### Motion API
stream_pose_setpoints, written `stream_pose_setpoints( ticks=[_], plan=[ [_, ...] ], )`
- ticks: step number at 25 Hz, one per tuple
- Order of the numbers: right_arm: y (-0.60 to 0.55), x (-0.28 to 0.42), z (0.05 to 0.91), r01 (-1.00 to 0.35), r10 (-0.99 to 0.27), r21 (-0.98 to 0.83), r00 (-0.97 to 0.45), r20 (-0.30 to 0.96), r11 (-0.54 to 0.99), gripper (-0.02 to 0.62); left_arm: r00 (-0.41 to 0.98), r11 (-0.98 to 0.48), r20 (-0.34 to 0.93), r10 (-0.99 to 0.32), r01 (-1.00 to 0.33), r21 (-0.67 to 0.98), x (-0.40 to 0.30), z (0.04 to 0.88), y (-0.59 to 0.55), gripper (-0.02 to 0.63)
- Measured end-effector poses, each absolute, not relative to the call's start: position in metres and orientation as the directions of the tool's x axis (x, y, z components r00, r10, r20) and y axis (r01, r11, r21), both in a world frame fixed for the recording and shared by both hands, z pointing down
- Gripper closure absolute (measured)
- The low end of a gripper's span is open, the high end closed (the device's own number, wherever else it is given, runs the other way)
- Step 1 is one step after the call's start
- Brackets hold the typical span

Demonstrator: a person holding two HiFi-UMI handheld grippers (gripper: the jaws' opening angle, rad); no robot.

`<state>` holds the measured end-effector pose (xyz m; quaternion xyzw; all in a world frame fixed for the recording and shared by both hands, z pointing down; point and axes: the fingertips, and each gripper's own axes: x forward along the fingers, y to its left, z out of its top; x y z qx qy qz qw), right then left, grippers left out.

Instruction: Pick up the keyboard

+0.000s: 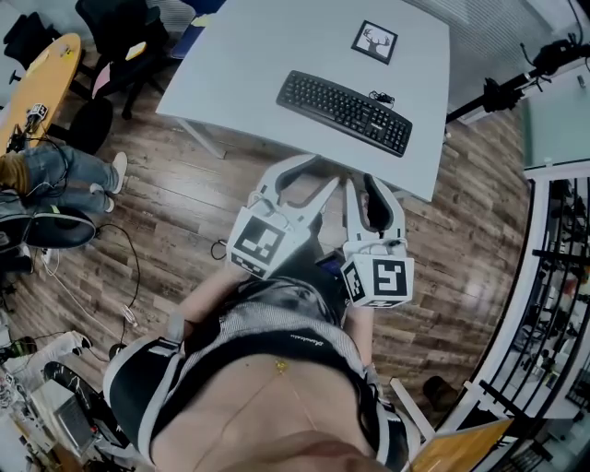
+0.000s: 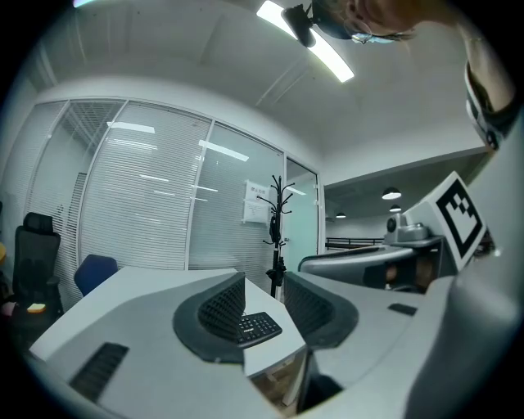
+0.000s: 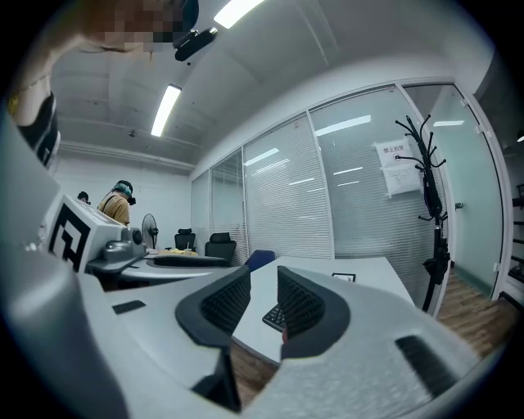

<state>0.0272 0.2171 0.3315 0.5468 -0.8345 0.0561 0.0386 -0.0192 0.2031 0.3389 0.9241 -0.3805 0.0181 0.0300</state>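
A black keyboard (image 1: 346, 112) lies slantwise on the white table (image 1: 249, 55), nearer its right front edge. I hold both grippers side by side at my waist, short of the table's near edge and pointing at it. My left gripper (image 1: 321, 171) has its jaws a little apart with nothing between them. My right gripper (image 1: 361, 181) also has a narrow gap and holds nothing. In the left gripper view the keyboard (image 2: 260, 326) shows through the left gripper (image 2: 264, 299). In the right gripper view the keyboard (image 3: 274, 317) shows behind the right gripper (image 3: 264, 299).
A framed marker card (image 1: 374, 41) lies on the table behind the keyboard. Black office chairs (image 1: 115, 28) and a seated person (image 1: 46, 175) are at the left, with cables on the wooden floor. A stand (image 1: 516, 83) and dark shelving (image 1: 562, 277) are at the right.
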Motion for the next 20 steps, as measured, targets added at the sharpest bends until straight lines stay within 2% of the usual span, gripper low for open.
stream_pose_setpoints(
  ticks=[11, 20],
  plan=[
    [0.161, 0.044, 0.323, -0.897, -0.892, -0.102, -0.44, 0.104, 0.431, 0.491, 0.694, -0.694, 0.053, -0.718, -0.72, 0.023, 0.0, 0.334, 0.148, 0.469],
    [0.115, 0.053, 0.333, -0.893, -0.884, -0.105, -0.448, 0.133, 0.437, 0.491, 0.691, -0.691, 0.082, -0.719, -0.722, 0.033, 0.012, 0.344, 0.102, 0.469]
  ],
)
